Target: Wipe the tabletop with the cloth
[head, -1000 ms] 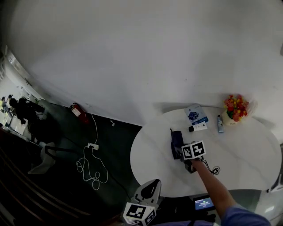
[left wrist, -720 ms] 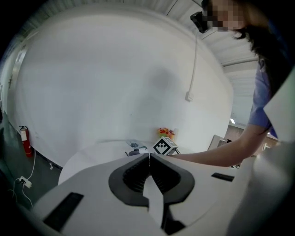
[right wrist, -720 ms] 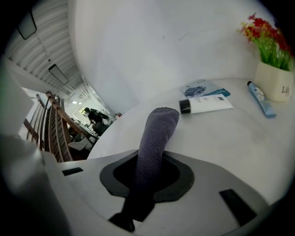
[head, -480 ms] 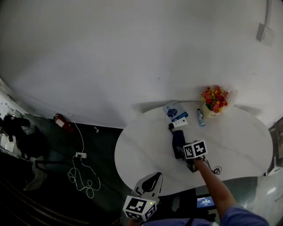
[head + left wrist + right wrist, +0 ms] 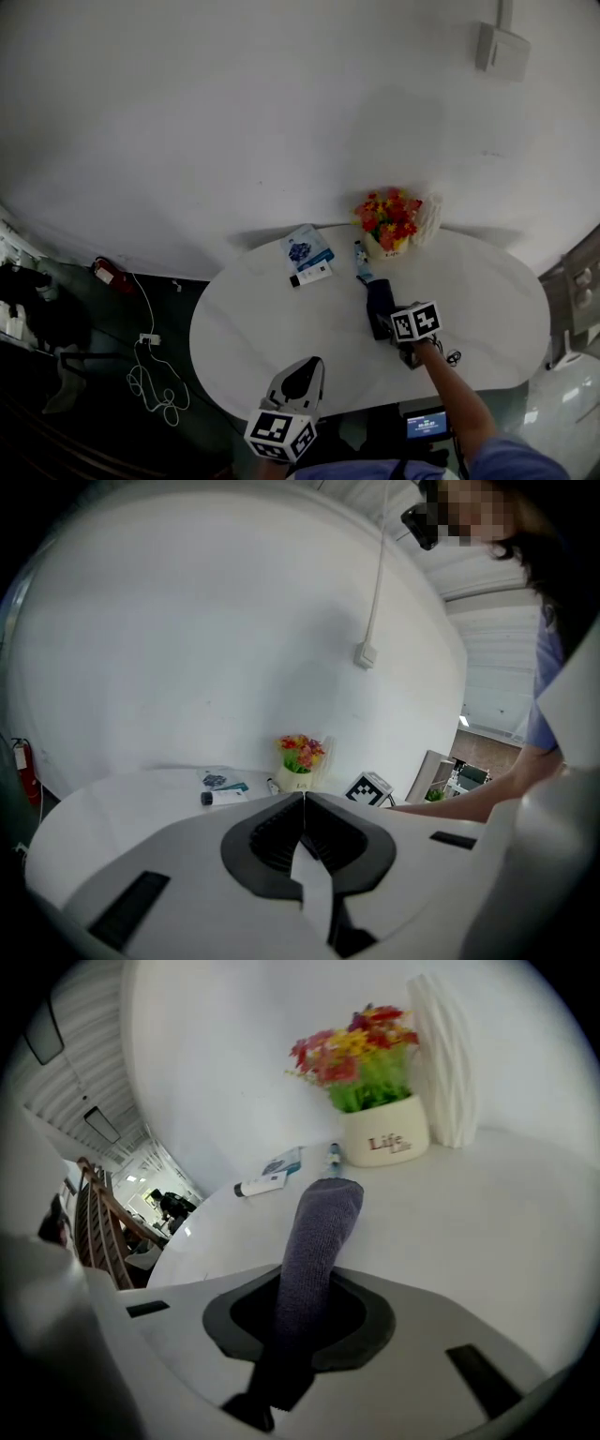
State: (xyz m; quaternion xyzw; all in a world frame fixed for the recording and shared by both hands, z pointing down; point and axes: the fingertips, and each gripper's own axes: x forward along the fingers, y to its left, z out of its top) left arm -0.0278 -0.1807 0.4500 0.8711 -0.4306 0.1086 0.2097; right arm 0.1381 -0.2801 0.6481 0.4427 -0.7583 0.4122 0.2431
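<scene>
Right gripper view: right tongs (image 5: pixel 298 1321) clamped on one end of the cloth (image 5: pixel 317 1232), its length lying ahead on the desk (image 5: pixel 487 1213), likely for dragging. Left tongs (image 5: pixel 303 808) pressed together, empty, idle.

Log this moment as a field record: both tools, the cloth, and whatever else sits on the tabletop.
left tool: shut, empty
right tool: shut on the cloth
cloth: grey, sticks forward from the jaws over the white table
also on table: flower pot, white tube, blue leaflet
</scene>
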